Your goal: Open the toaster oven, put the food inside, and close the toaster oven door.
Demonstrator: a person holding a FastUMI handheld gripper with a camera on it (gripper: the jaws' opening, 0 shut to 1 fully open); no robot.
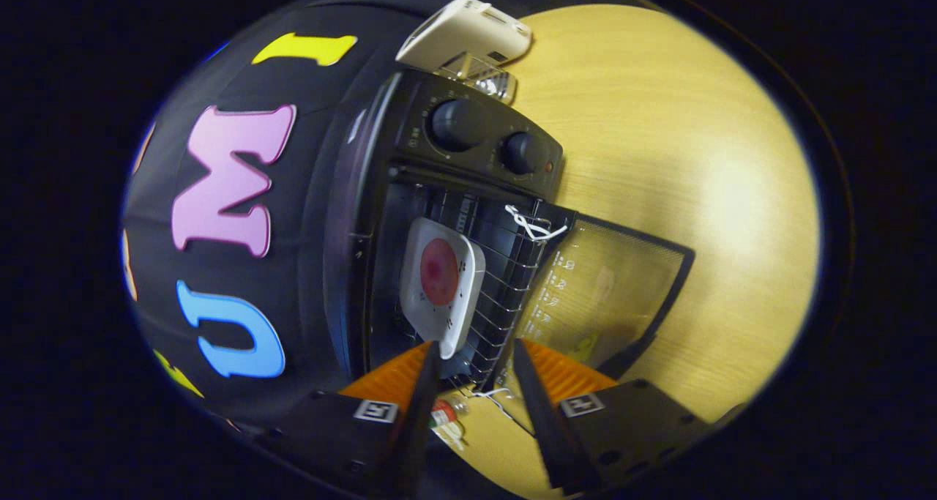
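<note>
Nearest of all, gripper (pixel 476 357) with its two fingers set apart, pressing on nothing, tips close up to the open toaster oven (pixel 410 214). Tipped over in the view, so that oven, door and table all lean sideways. On the left, black cloth wall (pixel 307 192) just behind the oven. Next, the oven's dark shell and its open mouth. Inside, a white tray (pixel 446 317) lying on the wire rack (pixel 505 295), with a round red piece of food (pixel 439 271) on the middle of the tray. Left finger (pixel 424 383) right at the near edge of the tray; touching or not, cannot tell. Between the fingers, rack wires and a bit of white string (pixel 492 396). Just below the left finger, a small red, white and green thing (pixel 444 414), too blurry to name. Up on the oven front, two round black knobs (pixel 487 137) side by side. Knotted at the rack's corner, more white string (pixel 533 225). Right of the rack, the glass door (pixel 607 288) swung fully open and lying over the wooden table (pixel 695 156), wood showing through the glass. Right finger (pixel 531 383) close to the door's near edge. Beyond the oven, a white box-like gadget (pixel 468 35) with a clear part (pixel 487 79) under it, set on the table.
</note>
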